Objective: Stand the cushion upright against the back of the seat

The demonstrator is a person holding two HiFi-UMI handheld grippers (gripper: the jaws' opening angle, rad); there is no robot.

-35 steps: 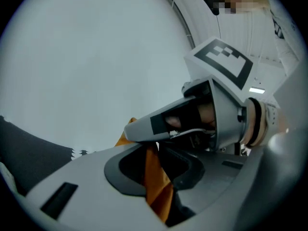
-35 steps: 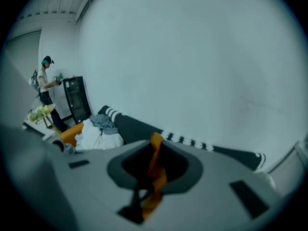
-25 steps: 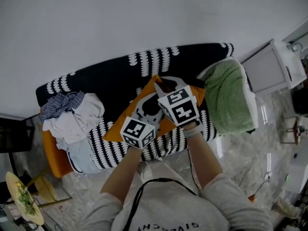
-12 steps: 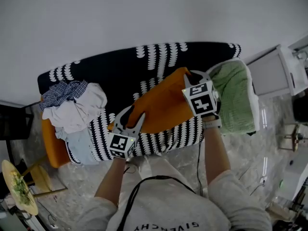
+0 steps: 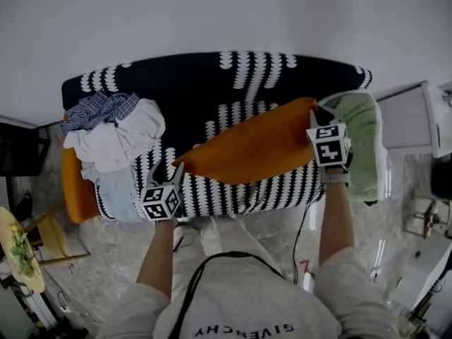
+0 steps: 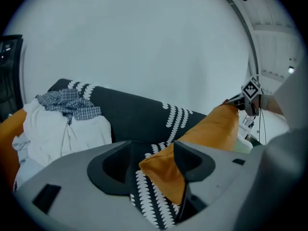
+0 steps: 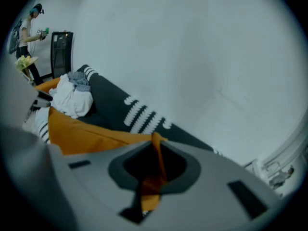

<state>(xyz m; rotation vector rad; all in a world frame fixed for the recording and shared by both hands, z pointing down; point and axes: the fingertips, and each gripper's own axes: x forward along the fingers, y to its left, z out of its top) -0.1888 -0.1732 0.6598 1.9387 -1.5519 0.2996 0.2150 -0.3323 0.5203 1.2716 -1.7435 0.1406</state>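
An orange cushion [image 5: 247, 150] hangs stretched sideways over the seat of a black sofa with white patterns [image 5: 212, 83]. My right gripper [image 5: 316, 113] is shut on the cushion's right corner, beside a green blanket; in the right gripper view the orange fabric [image 7: 91, 134] is pinched between the jaws of that gripper [image 7: 153, 165]. My left gripper [image 5: 168, 169] is at the cushion's left corner near the seat's front. Its jaws are opening: in the left gripper view the orange corner [image 6: 161, 170] lies loose in the wide gap of the left gripper [image 6: 151, 158], against one jaw.
A heap of white and checked clothes [image 5: 113, 133] fills the sofa's left end, with an orange piece [image 5: 74, 189] beneath it. A green blanket [image 5: 364, 140] covers the right end. A white cabinet [image 5: 413, 115] stands to the right. Marble floor lies in front.
The cushion has been pulled out from a folded heap into a long span. My left gripper went left and down and its jaws widened. My right gripper carried its corner to the right.
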